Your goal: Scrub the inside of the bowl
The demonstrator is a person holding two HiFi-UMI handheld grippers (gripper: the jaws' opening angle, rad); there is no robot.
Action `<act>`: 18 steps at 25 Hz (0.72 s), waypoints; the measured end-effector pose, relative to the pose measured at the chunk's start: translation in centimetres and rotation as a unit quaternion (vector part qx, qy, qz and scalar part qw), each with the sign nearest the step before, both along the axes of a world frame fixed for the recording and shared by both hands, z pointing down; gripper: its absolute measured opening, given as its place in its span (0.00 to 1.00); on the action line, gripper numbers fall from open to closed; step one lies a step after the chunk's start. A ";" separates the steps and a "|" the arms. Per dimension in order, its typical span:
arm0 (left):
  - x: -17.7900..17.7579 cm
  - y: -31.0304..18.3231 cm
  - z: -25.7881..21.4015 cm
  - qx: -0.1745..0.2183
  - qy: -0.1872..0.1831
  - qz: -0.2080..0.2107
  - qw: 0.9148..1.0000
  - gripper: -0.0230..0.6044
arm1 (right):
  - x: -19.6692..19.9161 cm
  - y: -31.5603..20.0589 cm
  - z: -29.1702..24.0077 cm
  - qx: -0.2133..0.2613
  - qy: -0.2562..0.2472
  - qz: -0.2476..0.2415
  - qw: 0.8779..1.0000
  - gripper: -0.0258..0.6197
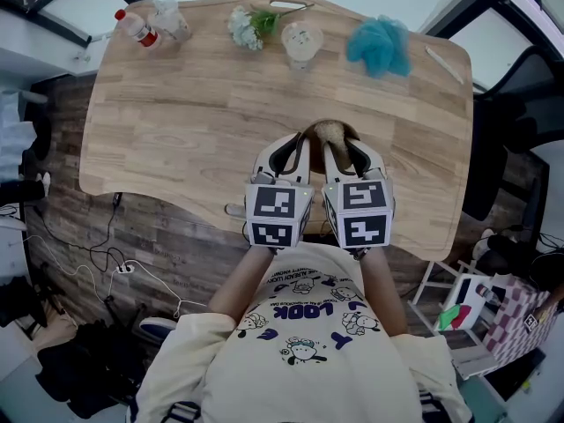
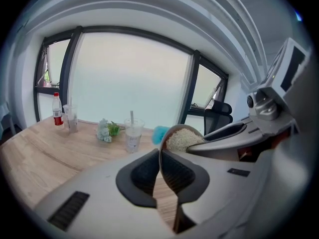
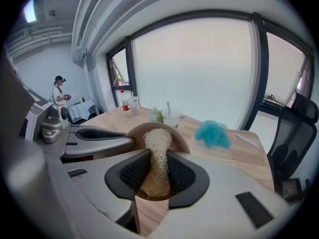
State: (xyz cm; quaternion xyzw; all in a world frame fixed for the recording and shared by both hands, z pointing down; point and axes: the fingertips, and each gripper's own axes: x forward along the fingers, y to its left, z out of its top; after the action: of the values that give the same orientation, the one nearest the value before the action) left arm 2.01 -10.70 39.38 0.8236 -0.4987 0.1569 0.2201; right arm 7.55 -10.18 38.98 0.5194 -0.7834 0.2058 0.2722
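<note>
The left tongs (image 2: 159, 168) clamp the light, rigid-looking bowl (image 3: 178, 140) by its rim, while the right tongs (image 3: 157, 172) pinch the soft loofah (image 3: 157, 144) mid-length.

**An office-type workroom**

A broad wooden desk (image 1: 203, 122) with a curved edge stands before tall, dark-framed windows (image 3: 199, 68). A black swivel chair (image 3: 294, 133) waits at its end. Cables (image 1: 84, 267) and a power strip (image 1: 124, 269) trail over plank flooring (image 1: 167, 236). A cup (image 1: 301, 42) and a bottle (image 1: 137, 27) sit on the desk. Farther back, a person (image 3: 60, 94) stands by another table (image 3: 82, 109).
</note>
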 end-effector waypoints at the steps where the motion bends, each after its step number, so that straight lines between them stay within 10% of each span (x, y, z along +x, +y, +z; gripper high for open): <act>1: 0.1 0.0 0.0 0.000 -0.001 0.001 1.000 0.11 | -0.4 0.1 -0.2 0.003 0.004 -0.010 1.000 0.18; 18: -1.0 -0.7 0.0 -0.004 0.000 -0.012 1.000 0.11 | -1.5 -0.4 -1.6 0.051 0.089 -0.067 0.992 0.18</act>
State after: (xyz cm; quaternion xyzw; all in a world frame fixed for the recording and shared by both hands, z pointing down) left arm 1.06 -11.41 39.41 0.8169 -0.5078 0.1560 0.2250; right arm 6.09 -10.59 37.39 0.4948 -0.7987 0.1001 0.3274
